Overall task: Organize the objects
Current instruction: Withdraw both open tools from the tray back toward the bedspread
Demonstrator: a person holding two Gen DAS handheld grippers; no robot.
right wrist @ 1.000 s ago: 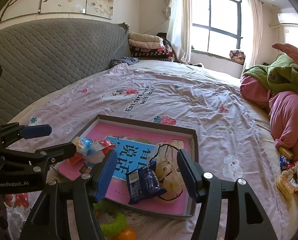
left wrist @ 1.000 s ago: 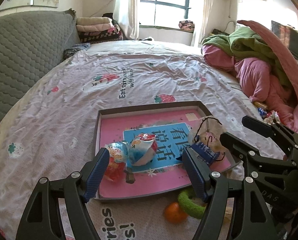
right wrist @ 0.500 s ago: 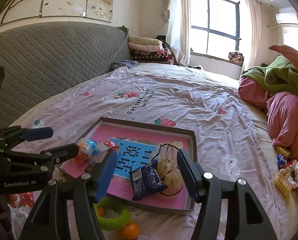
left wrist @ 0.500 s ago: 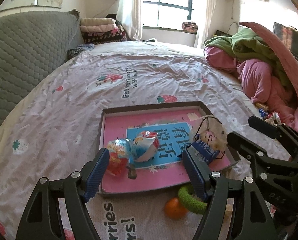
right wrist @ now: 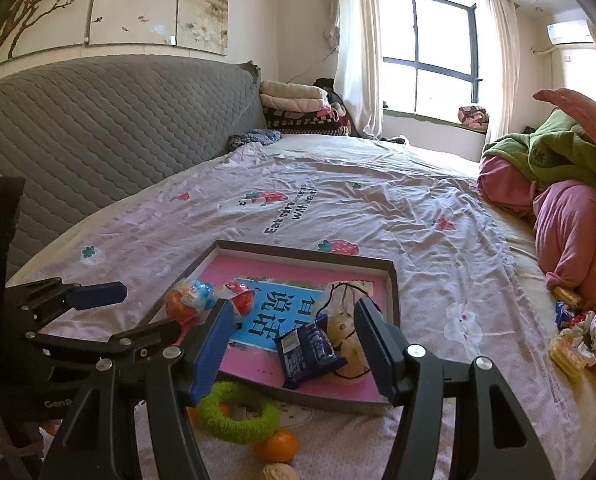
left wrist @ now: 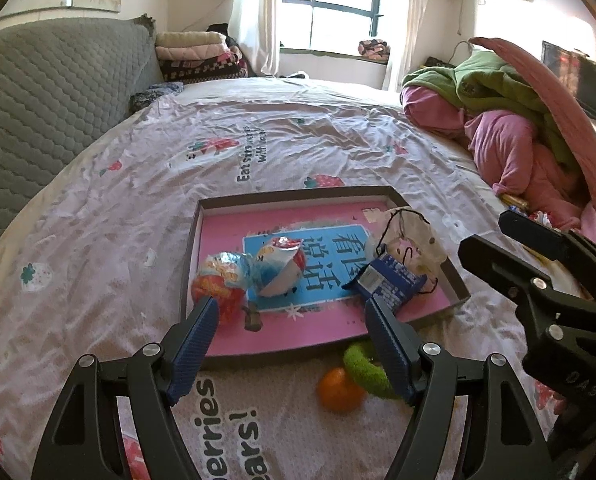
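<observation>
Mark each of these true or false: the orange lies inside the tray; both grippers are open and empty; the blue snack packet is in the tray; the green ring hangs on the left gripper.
1. The orange lies inside the tray. False: it lies on the bedsheet just outside the tray's near edge.
2. The left gripper and right gripper are open and empty. True.
3. The blue snack packet is in the tray. True.
4. The green ring hangs on the left gripper. False: it lies on the sheet beside the orange.

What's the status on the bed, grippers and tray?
Left gripper open, empty; right gripper open, empty. Tray holds blue snack packet and foil snacks. Green ring and orange outside tray's near edge. Nothing blocking.
</observation>
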